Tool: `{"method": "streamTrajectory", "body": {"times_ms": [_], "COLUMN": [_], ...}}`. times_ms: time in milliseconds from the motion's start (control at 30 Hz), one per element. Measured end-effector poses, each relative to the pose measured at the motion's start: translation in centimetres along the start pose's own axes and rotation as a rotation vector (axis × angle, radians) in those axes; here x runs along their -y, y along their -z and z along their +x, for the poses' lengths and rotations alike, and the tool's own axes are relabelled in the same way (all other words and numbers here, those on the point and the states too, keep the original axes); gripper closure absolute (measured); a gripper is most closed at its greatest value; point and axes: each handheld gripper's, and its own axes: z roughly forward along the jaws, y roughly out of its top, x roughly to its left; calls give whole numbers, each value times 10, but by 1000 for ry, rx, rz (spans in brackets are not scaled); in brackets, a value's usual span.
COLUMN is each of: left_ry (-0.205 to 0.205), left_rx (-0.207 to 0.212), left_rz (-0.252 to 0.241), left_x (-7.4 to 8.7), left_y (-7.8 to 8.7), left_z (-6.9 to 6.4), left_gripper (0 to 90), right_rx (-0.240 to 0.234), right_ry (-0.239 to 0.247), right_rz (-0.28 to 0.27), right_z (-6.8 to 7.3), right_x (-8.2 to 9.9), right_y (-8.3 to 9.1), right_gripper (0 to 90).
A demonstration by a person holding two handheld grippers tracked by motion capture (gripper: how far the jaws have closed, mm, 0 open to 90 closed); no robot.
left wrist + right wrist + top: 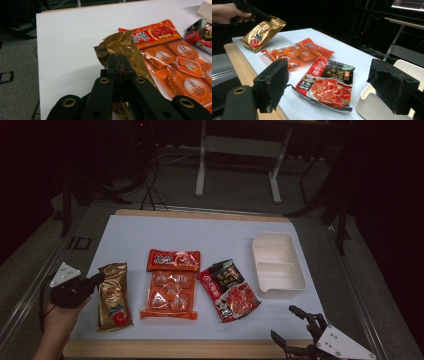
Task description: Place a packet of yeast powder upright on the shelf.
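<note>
My left gripper (119, 65) clenched the gold packet (114, 296) by its far-left corner — I judged a slow, level lift best; right gripper (337, 85) gaped, idle.

The room is dim; light falls from above onto the white rectangular tabletop (210, 237), leaving the floor and the far furniture almost black. The high view is soft and grainy, with darkening toward its left and right edges. Glare streaks the shiny orange plastic snack pack (170, 285) and the crinkled gold foil packet (125, 47). In the left gripper view the near black jaws are blurred and the far table edge is soft. In the right gripper view the near padded jaws are out of focus, and the red-and-black glossy pouch (327, 85) casts a thin shadow on its near side.
</note>
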Motion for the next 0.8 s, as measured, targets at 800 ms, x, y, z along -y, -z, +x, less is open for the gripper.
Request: {"method": "streamTrajectory", "body": {"times_ms": [800], "left_ry": [-63], "left_rx": [56], "left_rz": [-169], "left_x": [-27], "left_y": [38], "left_z": [-34], "left_gripper": [900], "right_rx": [7], "right_ry": [3], "right_rz": [5], "right_z": [0], "right_x": [1], "right_y": [0], "right_gripper": [167]}}
